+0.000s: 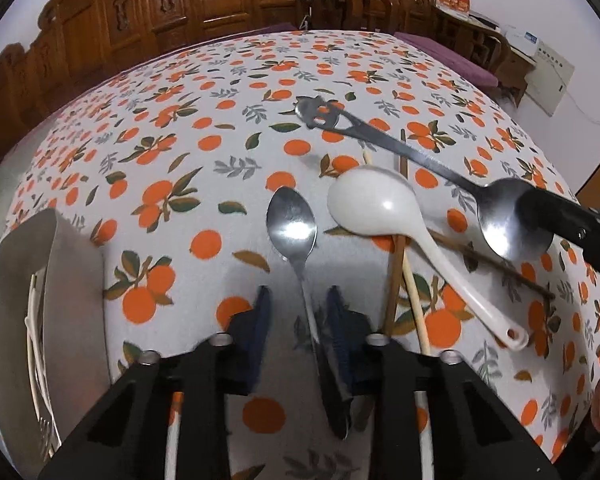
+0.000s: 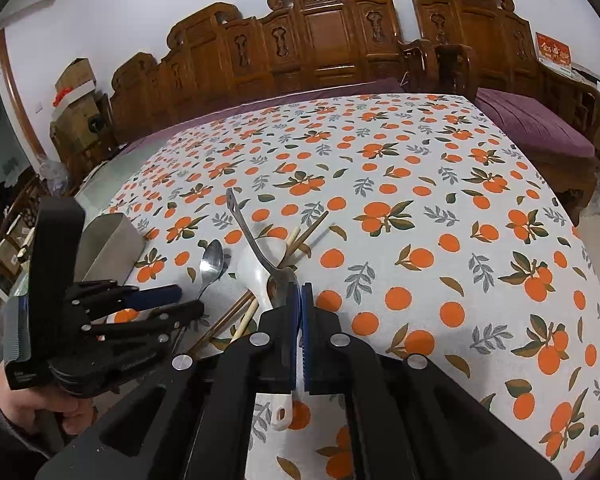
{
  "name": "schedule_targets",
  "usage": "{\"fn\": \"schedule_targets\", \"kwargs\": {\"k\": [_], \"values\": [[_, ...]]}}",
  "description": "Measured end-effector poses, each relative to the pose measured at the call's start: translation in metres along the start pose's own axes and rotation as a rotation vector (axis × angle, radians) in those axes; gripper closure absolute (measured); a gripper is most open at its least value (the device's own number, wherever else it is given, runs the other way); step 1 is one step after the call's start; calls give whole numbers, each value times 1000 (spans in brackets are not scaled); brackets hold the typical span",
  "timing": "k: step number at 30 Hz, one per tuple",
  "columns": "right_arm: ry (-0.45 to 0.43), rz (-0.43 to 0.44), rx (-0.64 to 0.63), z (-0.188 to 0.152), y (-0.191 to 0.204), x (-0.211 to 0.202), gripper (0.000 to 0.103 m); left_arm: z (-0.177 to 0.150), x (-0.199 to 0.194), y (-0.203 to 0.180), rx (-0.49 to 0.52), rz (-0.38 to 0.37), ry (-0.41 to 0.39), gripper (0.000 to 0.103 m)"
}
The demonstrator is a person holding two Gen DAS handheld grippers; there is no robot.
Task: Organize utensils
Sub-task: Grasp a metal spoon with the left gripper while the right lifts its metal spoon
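Left wrist view | grey oblong holder (image 1: 72,280) has few utensils | left gripper (image 1: 296,312) narrow astride small steel spoon (image 1: 294,228) | right gripper (image 2: 300,308) clamps long steel spoon (image 2: 260,248) | white ceramic spoon (image 1: 384,208), chopsticks (image 1: 412,312) left

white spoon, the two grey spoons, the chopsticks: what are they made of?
White spoon: glossy and opaque with a soft highlight, likely ceramic or melamine. Small spoon: polished metal, probably stainless; mirror glare in its bowl. Long spoon, with a cut-out handle end: the same reflective grey metal. Chopsticks: matte, one pale and two dark brown; probably bamboo or wood.
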State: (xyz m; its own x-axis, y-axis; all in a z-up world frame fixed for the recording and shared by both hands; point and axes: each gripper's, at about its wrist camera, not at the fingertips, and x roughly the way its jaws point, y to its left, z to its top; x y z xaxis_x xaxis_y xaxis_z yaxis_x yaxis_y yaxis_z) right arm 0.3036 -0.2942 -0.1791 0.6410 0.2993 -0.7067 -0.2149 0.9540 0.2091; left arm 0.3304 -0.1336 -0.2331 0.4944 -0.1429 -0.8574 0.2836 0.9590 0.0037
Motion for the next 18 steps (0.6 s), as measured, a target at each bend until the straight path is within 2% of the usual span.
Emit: {"fn": "schedule_targets", "kwargs": {"k": [3,5,11,18], "values": [[-1,0,0,0,0,0,100,1,1,-4,10,3,10,89],[-1,1,0,0,0,0,100,1,0,-6,18,8,17,99],[0,3,-6,1,2,1,100,-1,-3,-1,-1,1,36,101],[-4,6,-10,0,6,0,100,-4,-20,4,-8,4,2,101]]}}
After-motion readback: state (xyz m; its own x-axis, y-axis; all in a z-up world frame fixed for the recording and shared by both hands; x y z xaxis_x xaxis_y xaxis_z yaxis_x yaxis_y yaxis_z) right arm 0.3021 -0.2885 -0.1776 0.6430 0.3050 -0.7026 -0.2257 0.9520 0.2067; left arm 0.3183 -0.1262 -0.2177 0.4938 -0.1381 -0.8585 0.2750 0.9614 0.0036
